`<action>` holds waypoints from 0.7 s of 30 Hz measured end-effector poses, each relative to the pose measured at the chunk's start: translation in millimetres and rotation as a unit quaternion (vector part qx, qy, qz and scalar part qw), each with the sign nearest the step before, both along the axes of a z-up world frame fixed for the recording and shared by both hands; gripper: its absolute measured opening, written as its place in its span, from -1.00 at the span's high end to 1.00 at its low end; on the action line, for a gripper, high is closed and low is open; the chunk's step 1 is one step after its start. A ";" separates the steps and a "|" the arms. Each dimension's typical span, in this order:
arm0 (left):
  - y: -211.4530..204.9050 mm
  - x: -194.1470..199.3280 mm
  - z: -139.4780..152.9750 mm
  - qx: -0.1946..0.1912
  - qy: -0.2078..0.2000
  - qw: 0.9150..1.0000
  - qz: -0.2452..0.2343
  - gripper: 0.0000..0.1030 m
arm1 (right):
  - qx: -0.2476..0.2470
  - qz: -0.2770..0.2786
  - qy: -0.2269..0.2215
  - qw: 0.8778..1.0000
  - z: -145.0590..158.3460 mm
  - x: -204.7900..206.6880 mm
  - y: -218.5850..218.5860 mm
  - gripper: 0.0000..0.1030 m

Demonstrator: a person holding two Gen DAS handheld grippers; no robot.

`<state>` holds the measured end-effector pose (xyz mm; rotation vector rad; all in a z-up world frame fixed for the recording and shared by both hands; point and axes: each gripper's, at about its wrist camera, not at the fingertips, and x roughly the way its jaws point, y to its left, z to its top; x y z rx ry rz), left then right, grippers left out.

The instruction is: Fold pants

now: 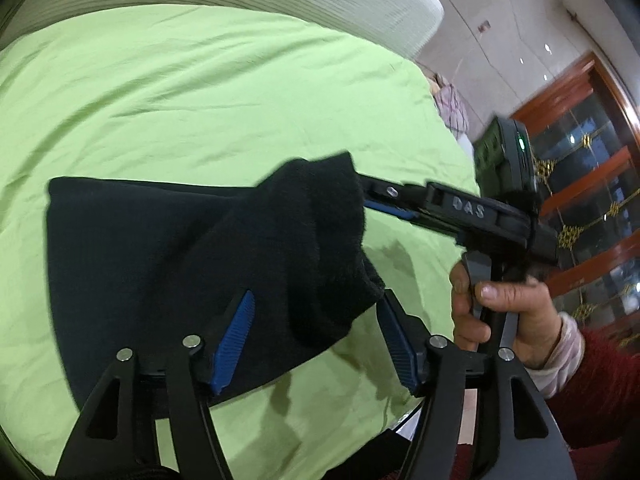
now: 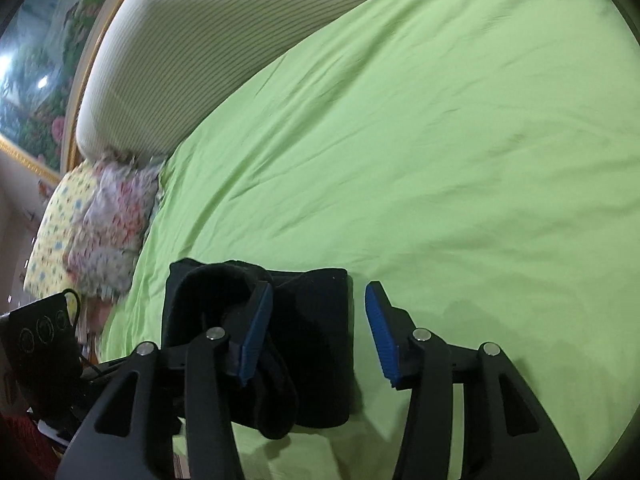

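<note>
Black pants (image 1: 168, 256) lie folded in a thick bundle on the green bed sheet (image 1: 200, 92). My left gripper (image 1: 316, 340) stands open over the bundle's near edge; its blue pads are apart, with one pad over the cloth and the other beside it. A fuzzy cuff (image 1: 332, 200) rises at the bundle's right end, and the right gripper's finger (image 1: 390, 206) reaches into it, held by a person's hand (image 1: 500, 312). In the right wrist view my right gripper (image 2: 318, 336) is open, the pants (image 2: 320, 320) sit between its pads, and the cuff (image 2: 216, 280) loops over its left finger.
A white striped headboard cushion (image 2: 180, 40) runs along the bed's far side. A heap of floral cloth (image 2: 112, 216) lies at the bed's edge, near a black device (image 2: 40, 340). A wooden cabinet with glass doors (image 1: 580, 160) stands beyond the bed. Wide green sheet (image 2: 440, 160) stretches past the pants.
</note>
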<state>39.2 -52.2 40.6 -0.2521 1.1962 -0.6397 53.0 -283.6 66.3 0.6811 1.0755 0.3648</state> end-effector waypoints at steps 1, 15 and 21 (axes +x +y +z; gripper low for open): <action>5.0 2.0 1.6 -0.003 0.001 1.000 0.009 -0.30 | -0.006 -0.009 0.001 1.000 2.4 -3.3 0.4 0.00; 68.4 19.5 0.9 -0.008 0.008 0.995 0.096 -0.37 | -0.036 -0.034 -0.025 0.998 36.6 -27.1 13.6 -0.30; 75.8 35.7 -10.3 0.046 0.004 0.991 0.127 -0.43 | -0.043 -0.018 -0.007 0.999 21.7 -35.6 25.8 -0.36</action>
